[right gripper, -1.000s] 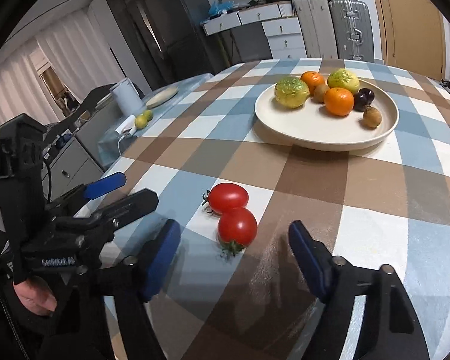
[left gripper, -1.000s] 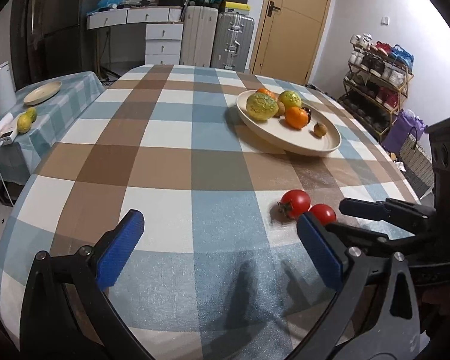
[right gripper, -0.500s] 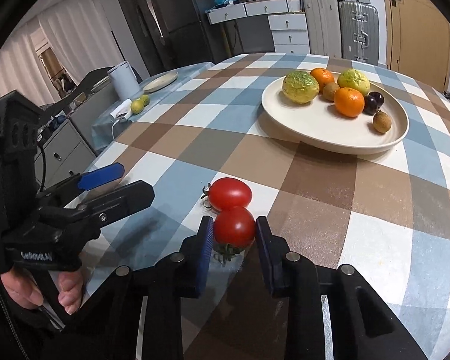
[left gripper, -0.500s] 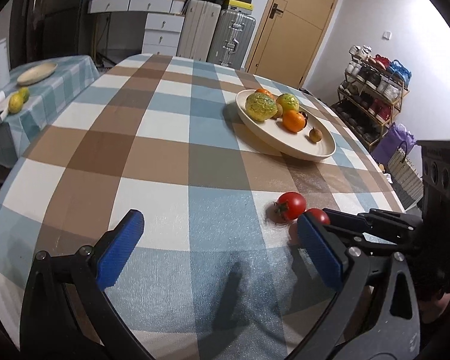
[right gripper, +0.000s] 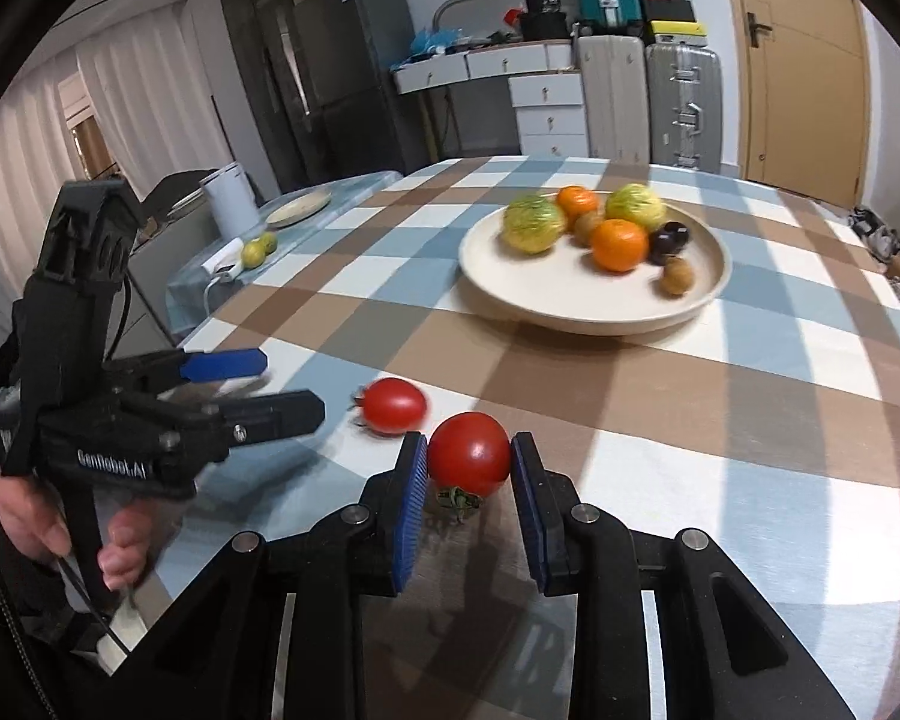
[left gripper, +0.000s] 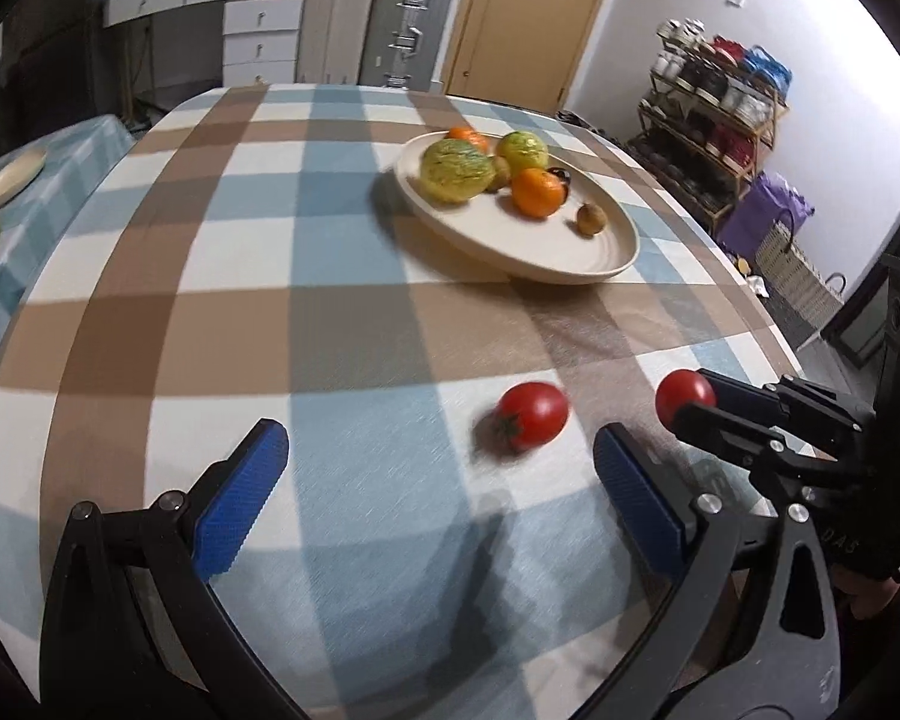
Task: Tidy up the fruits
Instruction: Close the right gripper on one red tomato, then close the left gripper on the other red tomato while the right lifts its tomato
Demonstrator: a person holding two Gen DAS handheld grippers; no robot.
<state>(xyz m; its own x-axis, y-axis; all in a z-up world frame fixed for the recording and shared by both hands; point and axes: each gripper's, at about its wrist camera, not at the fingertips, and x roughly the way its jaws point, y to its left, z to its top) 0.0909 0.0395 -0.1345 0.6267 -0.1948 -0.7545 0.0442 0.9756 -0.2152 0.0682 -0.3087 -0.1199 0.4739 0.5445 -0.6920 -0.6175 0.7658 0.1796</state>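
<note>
The right gripper (right gripper: 469, 474) pinches 1 tomato (right gripper: 470, 454), seemingly just off the worktop (right gripper: 750, 420), bound for the far plate (right gripper: 594, 315). The left gripper (left gripper: 435, 483) has jaws spread near the other tomato (left gripper: 533, 415).

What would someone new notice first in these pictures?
Most likely the red tomato clamped between the blue jaws of the right gripper, close to the camera. Just to its left a second tomato lies on the checked tablecloth, with the open left gripper near it. Farther back, a cream plate holds oranges and greenish fruit.
</note>
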